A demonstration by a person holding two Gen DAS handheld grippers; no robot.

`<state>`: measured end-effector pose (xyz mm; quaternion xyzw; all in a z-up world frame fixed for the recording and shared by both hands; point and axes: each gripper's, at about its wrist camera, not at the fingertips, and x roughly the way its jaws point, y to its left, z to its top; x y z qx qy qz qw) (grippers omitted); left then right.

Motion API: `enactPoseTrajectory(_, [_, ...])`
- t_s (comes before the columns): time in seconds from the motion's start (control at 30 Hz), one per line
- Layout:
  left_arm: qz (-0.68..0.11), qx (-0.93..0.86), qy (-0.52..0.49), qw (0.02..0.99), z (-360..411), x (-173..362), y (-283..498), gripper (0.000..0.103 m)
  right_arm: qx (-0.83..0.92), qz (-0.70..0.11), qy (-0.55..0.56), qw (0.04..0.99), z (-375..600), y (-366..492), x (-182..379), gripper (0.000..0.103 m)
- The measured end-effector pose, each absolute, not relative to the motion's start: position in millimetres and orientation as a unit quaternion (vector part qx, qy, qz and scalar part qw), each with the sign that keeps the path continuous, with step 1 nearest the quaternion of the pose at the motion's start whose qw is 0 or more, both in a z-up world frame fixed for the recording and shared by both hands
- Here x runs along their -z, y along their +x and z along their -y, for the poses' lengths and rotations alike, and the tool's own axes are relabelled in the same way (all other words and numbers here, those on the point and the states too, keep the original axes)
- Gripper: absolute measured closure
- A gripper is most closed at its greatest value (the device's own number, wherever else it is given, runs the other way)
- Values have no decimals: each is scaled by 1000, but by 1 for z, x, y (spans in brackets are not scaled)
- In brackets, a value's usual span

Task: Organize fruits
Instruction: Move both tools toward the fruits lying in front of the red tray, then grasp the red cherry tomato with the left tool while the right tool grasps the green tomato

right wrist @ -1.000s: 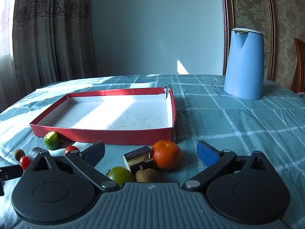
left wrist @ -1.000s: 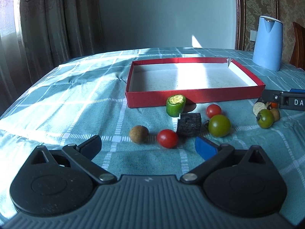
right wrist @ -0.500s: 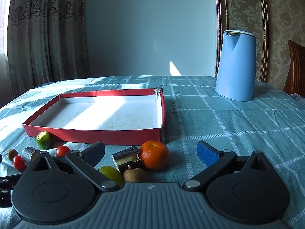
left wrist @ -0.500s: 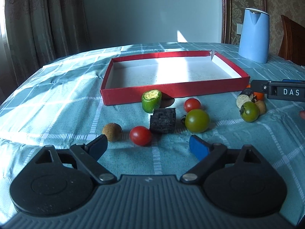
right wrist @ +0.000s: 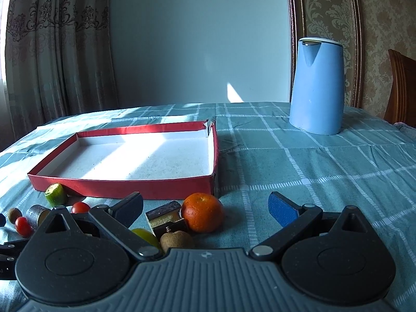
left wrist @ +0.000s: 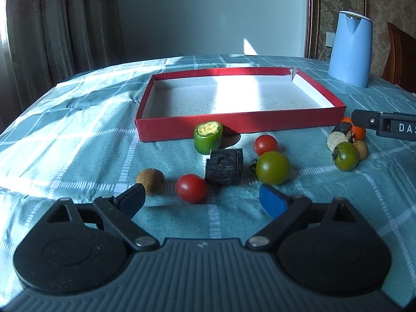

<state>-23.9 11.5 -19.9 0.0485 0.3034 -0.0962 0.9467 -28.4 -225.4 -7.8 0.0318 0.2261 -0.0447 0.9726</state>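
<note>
An empty red box (left wrist: 234, 123) with a white floor lies on the teal cloth; it also shows in the right wrist view (right wrist: 124, 186). In front of it lie a red tomato (left wrist: 192, 187), a second red tomato (left wrist: 265, 144), a green tomato (left wrist: 273, 167), a brown round fruit (left wrist: 150, 181), a green pepper piece (left wrist: 208, 140) and a black block (left wrist: 225, 166). My left gripper (left wrist: 201, 200) is open just before the red tomato. My right gripper (right wrist: 205, 206) is open over an orange (right wrist: 202, 215), a brown fruit (right wrist: 176, 239) and a dark block (right wrist: 166, 215).
A blue kettle (right wrist: 317, 85) stands at the back right; it also shows in the left wrist view (left wrist: 349, 49). A wooden chair (right wrist: 401, 88) is beyond it. Curtains hang at the left. Another green tomato (left wrist: 345, 155) lies by the right gripper's arm (left wrist: 384, 126).
The left gripper has swung so the box and fruits sit more centred and nearer. The right gripper has shifted slightly right and closer to the orange. Both stay open.
</note>
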Motion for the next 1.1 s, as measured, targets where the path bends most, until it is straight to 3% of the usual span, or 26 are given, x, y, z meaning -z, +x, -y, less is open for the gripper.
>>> enactPoseTrajectory(0.27, [-305, 102, 50, 946, -15, 23, -21, 12, 48, -228, 31, 972, 227, -30, 7, 0])
enactPoseTrajectory(0.47, [-301, 130, 47, 943, -20, 24, -23, 25, 57, -230, 33, 971, 238, -34, 8, 0])
enactPoseTrajectory(0.6, [-301, 153, 45, 940, -21, 23, -22, 39, 70, -231, 43, 970, 250, -36, 10, 0])
enactPoseTrajectory(0.73, [-302, 160, 47, 939, -24, 24, -21, 41, 75, -230, 48, 969, 256, -36, 11, 0])
enactPoseTrajectory(0.93, [-302, 159, 56, 938, -26, 22, -21, 66, 77, -229, 41, 970, 256, -36, 11, 0])
enactPoseTrajectory(1.1, [-307, 161, 53, 937, -31, 23, -11, 78, 73, -234, 30, 969, 261, -43, 10, 1])
